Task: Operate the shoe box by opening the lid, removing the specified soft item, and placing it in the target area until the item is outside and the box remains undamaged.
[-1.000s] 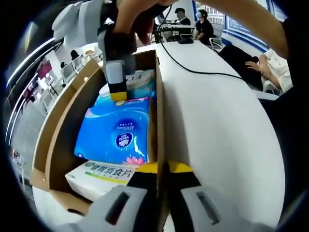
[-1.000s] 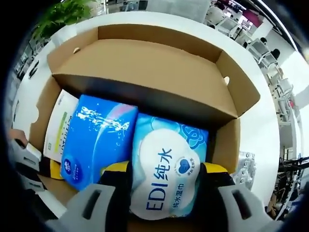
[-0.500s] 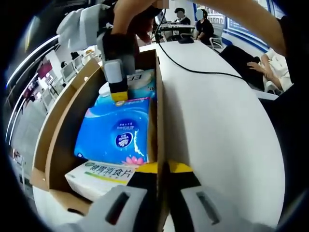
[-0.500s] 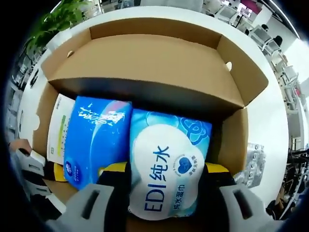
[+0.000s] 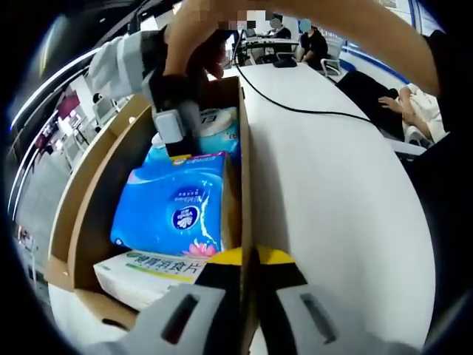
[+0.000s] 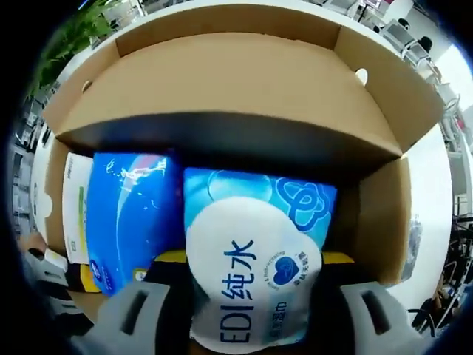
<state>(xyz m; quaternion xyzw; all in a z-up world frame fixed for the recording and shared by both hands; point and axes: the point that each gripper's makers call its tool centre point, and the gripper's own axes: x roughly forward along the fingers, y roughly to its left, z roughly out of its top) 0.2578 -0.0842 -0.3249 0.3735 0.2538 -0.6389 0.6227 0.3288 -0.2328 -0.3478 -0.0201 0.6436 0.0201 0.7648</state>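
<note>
An open brown cardboard shoe box (image 5: 89, 192) lies on a white table. Its lid flap (image 6: 236, 81) stands folded back. Inside lie a light-blue EDI wet-wipe pack (image 6: 255, 259), a darker blue tissue pack (image 5: 181, 203) and a white flat carton (image 5: 151, 266). My right gripper (image 6: 251, 259) is down in the box, its yellow pads pressed on both sides of the wet-wipe pack (image 5: 218, 126). In the left gripper view it (image 5: 177, 144) hangs from a person's hand. My left gripper (image 5: 247, 259) is shut on the box's near side wall.
The white table (image 5: 332, 185) spreads right of the box, crossed by a black cable (image 5: 295, 103). People sit at the far end (image 5: 310, 41) and at the right (image 5: 414, 103). A foil blister pack (image 6: 410, 248) lies on the table outside the box.
My right gripper has tilted and drawn slightly up with the wet-wipe pack, which now looms larger in its view. The left gripper still holds the wall.
</note>
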